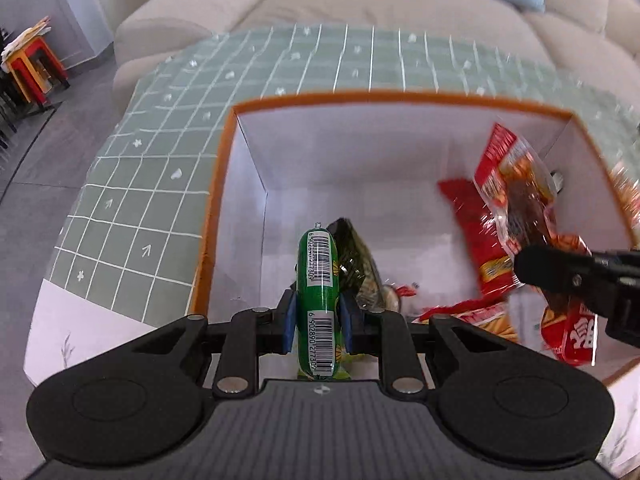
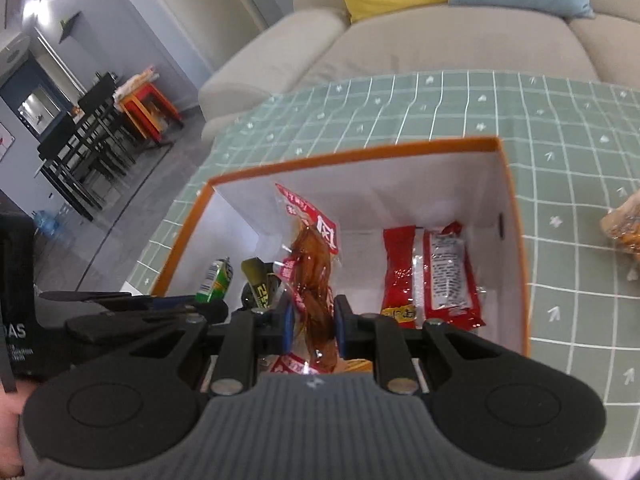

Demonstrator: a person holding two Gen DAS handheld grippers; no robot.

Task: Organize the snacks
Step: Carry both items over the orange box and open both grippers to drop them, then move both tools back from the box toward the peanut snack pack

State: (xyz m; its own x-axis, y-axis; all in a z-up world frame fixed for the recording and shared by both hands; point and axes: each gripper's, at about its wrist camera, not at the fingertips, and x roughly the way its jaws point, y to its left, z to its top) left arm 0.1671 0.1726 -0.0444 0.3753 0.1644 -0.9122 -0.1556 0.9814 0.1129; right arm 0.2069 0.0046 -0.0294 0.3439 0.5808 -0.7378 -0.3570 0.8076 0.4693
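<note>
Clamped between the blue pads of your left gripper, the green sausage stick is standing on end, its lower tip cut off behind the gripper body. You are holding it over the near left part of the orange-rimmed box, whose white inside is showing ahead of the jaws. Just right of the sausage, a dark olive packet is leaning, its bottom hidden. Farther right, your right gripper is pinching a clear packet of brown meat with red print; the packet is hanging above the box, blurred, and its lower end is disappearing behind the gripper. Right of those jaws, red snack packets are lying against the box's far right wall. At the far right edge, another snack on the green checked tablecloth is cropped and hard to make out.
</note>
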